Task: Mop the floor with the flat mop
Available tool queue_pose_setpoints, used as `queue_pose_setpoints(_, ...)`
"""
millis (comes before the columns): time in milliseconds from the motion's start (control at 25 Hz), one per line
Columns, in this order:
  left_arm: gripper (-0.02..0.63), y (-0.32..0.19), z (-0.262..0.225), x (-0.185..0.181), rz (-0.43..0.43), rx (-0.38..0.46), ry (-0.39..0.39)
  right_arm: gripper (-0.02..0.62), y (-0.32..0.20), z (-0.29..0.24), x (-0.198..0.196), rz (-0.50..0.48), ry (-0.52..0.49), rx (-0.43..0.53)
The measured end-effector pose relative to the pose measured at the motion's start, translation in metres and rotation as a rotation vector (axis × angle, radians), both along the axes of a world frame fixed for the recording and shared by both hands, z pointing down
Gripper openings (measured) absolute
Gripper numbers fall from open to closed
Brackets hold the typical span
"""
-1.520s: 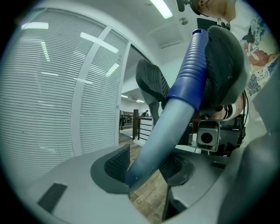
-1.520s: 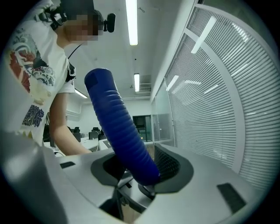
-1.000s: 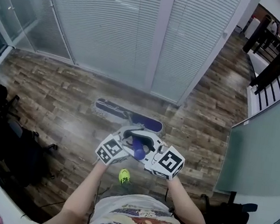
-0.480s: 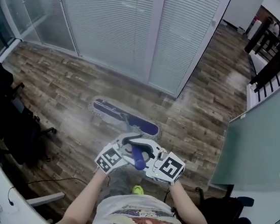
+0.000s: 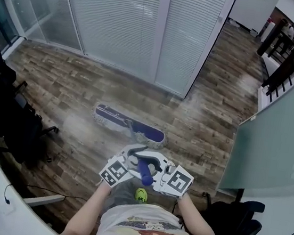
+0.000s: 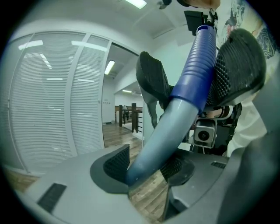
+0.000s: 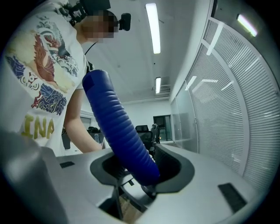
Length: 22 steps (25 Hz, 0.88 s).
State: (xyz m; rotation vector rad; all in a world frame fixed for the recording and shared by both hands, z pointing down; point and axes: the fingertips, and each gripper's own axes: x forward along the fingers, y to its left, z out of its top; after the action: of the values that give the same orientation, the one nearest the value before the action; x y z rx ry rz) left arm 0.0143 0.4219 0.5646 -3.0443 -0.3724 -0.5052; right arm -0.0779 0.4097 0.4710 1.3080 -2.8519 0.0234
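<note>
Left gripper view: left gripper (image 6: 147,169) clamps the mop handle (image 6: 189,87).

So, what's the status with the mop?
Left gripper shut on handle. Right gripper on it too, jaws just easing open. Mop head flat on floor. Office chair off left, blinds beyond.

Bright, even light from ceiling strips (image 7: 152,27); pale glare on wood floor (image 5: 199,108); strong fisheye bending, dark corners, soft close foreground.

Ribbed blue plastic mop grip (image 7: 118,127), smooth grey pole (image 6: 168,129), wood-plank floor (image 5: 76,83)
</note>
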Motion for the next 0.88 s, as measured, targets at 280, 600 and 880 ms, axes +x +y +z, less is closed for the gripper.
queue_pose_setpoints(280,0.166,-0.001,0.007,0.005,0.02,0.018,0.016,0.187,-0.003,0.005,0.002,-0.055,0.011,0.06)
queue_pose_setpoints(600,0.166,-0.081,0.002,0.024,-0.005,0.0,0.039,0.189,-0.081,0.0,0.019,-0.081,0.02,0.065)
queue_pose_setpoints(880,0.17,-0.161,0.008,0.042,0.0,-0.011,0.036,0.189,-0.16,0.004,0.037,-0.083,0.038,0.068)
